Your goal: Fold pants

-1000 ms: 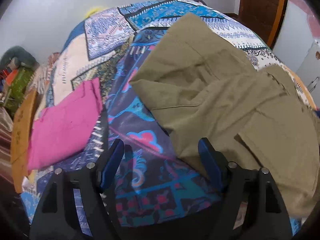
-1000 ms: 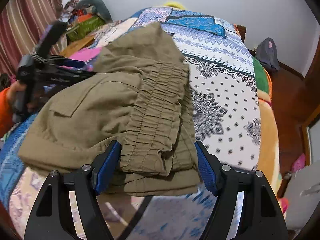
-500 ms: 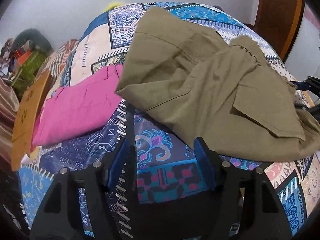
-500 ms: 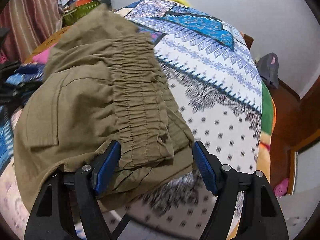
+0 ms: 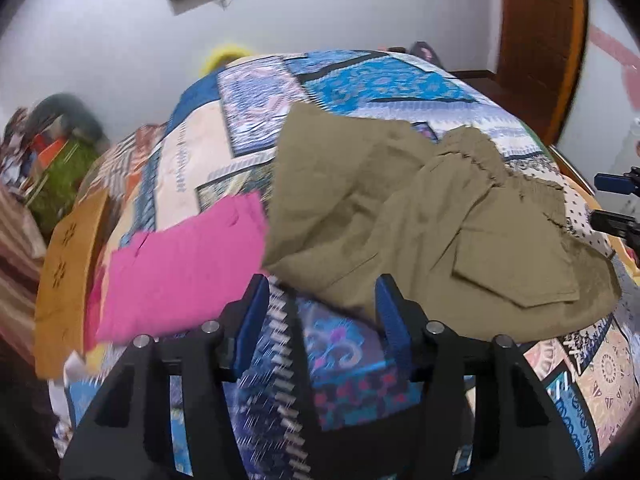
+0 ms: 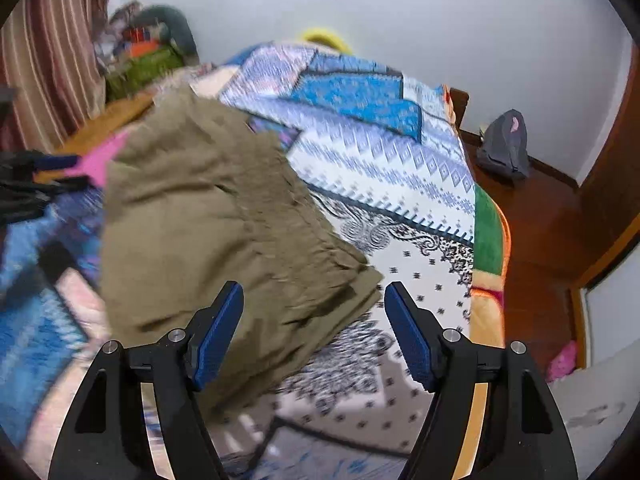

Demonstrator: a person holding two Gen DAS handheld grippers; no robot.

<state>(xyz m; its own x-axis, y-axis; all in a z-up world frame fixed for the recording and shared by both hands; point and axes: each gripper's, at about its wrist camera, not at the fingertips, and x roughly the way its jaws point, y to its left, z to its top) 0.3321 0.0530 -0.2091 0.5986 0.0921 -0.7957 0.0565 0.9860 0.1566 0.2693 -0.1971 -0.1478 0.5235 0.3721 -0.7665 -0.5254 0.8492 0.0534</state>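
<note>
The olive-green pants (image 5: 420,224) lie in a folded heap on the patchwork bedspread (image 5: 360,84). In the left wrist view they fill the middle and right of the frame, with a flap pocket (image 5: 516,268) facing up at the right and the gathered waistband (image 5: 480,160) near the upper right of the heap.

The left gripper (image 5: 320,312) is at the bottom of this view. Its blue pads (image 5: 250,320) are closing, but there is only bedspread showing between them. The near edge of the pants sits just past the right pad, and the picture does not show it touching.

A folded pink cloth (image 5: 180,272) lies on the bed just left of the pants. A wooden bed board (image 5: 66,276) runs along the far left edge.

In the right wrist view the pants (image 6: 208,220) fill the middle left of the frame. The right gripper (image 6: 316,328) is at the bottom with its jaws wide apart. A corner of the pants shows in the gap between the pads (image 6: 410,336), but they do not press on it. This view is blurry. A dark bag (image 6: 504,148) sits on the floor at the right, by the white wall (image 6: 440,8).
</note>
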